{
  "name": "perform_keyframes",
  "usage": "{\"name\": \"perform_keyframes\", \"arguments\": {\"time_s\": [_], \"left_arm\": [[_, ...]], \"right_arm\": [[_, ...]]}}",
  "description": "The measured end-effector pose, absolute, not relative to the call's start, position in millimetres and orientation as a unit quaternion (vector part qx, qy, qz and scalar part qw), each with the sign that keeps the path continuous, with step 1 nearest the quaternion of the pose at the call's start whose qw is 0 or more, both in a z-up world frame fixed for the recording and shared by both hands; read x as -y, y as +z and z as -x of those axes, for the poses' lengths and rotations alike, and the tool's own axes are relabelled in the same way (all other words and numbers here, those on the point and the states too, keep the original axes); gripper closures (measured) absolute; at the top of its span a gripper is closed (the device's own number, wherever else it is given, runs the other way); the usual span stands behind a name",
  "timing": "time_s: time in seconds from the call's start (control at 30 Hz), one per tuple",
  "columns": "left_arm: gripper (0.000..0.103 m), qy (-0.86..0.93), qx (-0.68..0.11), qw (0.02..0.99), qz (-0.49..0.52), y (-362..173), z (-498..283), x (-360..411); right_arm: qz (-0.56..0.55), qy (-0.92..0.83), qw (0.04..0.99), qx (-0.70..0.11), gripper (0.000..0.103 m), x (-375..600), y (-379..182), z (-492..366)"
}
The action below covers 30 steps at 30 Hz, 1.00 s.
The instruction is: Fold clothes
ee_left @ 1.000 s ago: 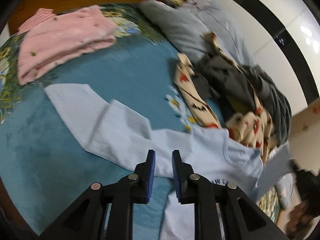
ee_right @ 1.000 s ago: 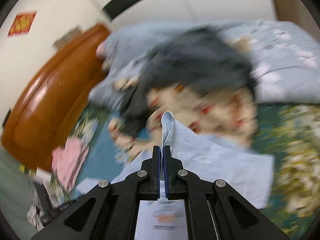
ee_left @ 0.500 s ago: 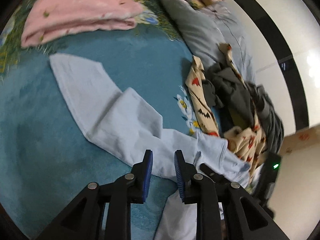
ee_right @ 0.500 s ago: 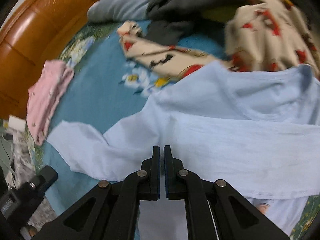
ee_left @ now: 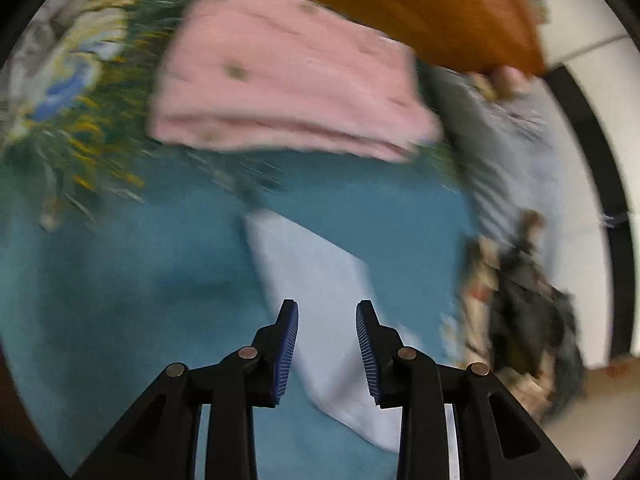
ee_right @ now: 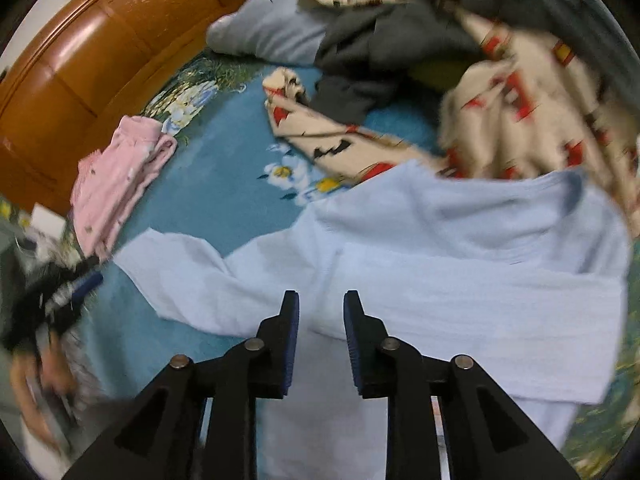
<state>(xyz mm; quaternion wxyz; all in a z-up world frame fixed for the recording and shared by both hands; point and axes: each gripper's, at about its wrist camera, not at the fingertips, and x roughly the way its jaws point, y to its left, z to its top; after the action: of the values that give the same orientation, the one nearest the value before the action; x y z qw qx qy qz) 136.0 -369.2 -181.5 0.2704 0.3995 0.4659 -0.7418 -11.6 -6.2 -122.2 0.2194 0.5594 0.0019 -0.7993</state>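
Note:
A light blue long-sleeved shirt (ee_right: pixel 460 264) lies on the blue floral bedspread (ee_right: pixel 216 176). One sleeve is folded across its body; the other sleeve (ee_right: pixel 176 276) stretches out to the left. My right gripper (ee_right: pixel 318 308) is open and empty, just above the shirt's body. My left gripper (ee_left: pixel 327 320) is open and empty over the outstretched sleeve (ee_left: pixel 316 276), near its cuff end. The left gripper also shows blurred at the left edge of the right wrist view (ee_right: pixel 60 296).
A folded pink garment (ee_left: pixel 288 76) lies at the bedspread's far side, also in the right wrist view (ee_right: pixel 120 172). A pile of unfolded clothes (ee_right: pixel 460 60) sits beyond the shirt. A wooden headboard (ee_right: pixel 100 40) borders the bed. A grey pillow (ee_left: pixel 500 140) lies to the right.
My right gripper has let go of the shirt sleeve and opened after laying it across the body. My left gripper has opened wider and moved toward the outstretched sleeve's cuff.

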Motion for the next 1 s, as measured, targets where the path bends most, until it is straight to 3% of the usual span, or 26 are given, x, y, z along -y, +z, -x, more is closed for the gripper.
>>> {"name": "perform_keyframes", "arguments": {"time_s": [0.4,0.43,0.47,0.5,0.6,0.77,1.0], "left_arm": [[0.073,-0.733,-0.441,0.254,-0.451,-217.8,-88.3,388.3],[0.076,-0.735,-0.431,0.257,-0.457,-218.8,-84.2,385.1],[0.093,-0.736,-0.422,0.257,-0.462,-219.2,-80.5,382.0],[0.097,-0.737,-0.418,0.255,-0.465,-218.4,-77.5,378.8],[0.098,-0.751,-0.404,0.259,-0.454,-205.8,-75.7,369.7],[0.099,-0.805,-0.366,0.238,-0.402,-143.8,-70.6,352.5],[0.099,-0.919,-0.251,0.092,-0.289,20.6,-34.0,261.7]], "right_arm": [[-0.596,-0.788,0.155,-0.018,0.078,-49.5,-130.2,6.4],[-0.599,-0.786,0.153,-0.015,0.078,-51.3,-131.9,7.2],[-0.601,-0.784,0.153,-0.015,0.078,-52.0,-133.3,7.7],[-0.604,-0.782,0.151,-0.016,0.078,-52.5,-135.2,8.9],[-0.611,-0.777,0.150,-0.014,0.078,-53.5,-138.7,13.1],[-0.608,-0.780,0.146,0.005,0.078,-57.2,-133.3,19.2],[-0.600,-0.787,0.136,0.044,0.078,-69.8,-127.4,15.8]]}}
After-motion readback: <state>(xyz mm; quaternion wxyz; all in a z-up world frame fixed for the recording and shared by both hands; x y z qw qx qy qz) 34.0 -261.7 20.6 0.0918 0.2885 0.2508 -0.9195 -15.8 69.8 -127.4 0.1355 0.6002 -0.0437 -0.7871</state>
